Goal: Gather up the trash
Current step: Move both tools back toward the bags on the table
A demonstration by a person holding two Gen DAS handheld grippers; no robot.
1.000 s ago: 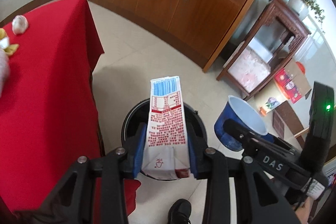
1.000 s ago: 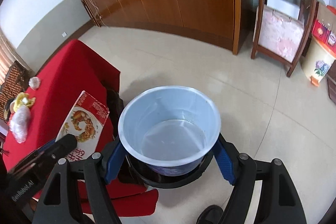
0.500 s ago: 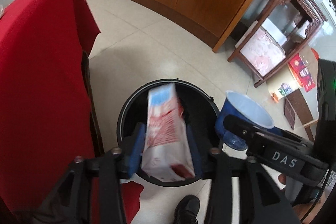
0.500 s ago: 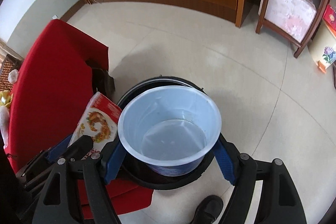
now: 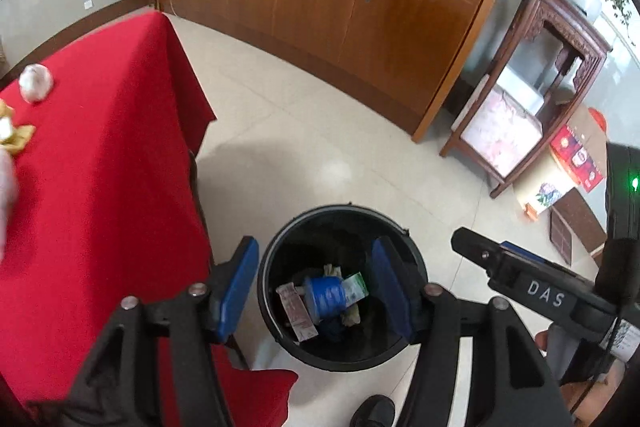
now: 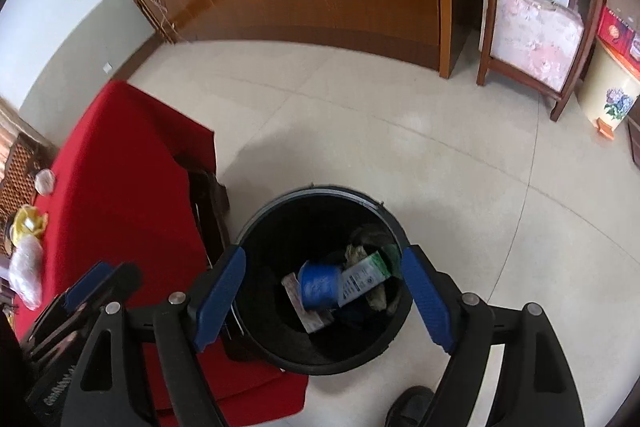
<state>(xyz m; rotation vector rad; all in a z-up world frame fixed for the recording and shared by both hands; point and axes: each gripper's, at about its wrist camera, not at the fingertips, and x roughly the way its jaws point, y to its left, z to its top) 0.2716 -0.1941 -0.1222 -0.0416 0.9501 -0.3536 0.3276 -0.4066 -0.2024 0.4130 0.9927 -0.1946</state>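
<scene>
I have both tools over the round black plastic bin on the glossy tiled floor. My left hand-held gripper is opening, nothing between its blue pads. My right hand-held gripper is opening too, also empty; its black arm reads "DAS" in the left view. Inside the bin lie a blue cylindrical cup, a flat red-and-white carton and a green-and-white pack, print unreadable. Crumpled scraps sit on the red-clothed bench.
</scene>
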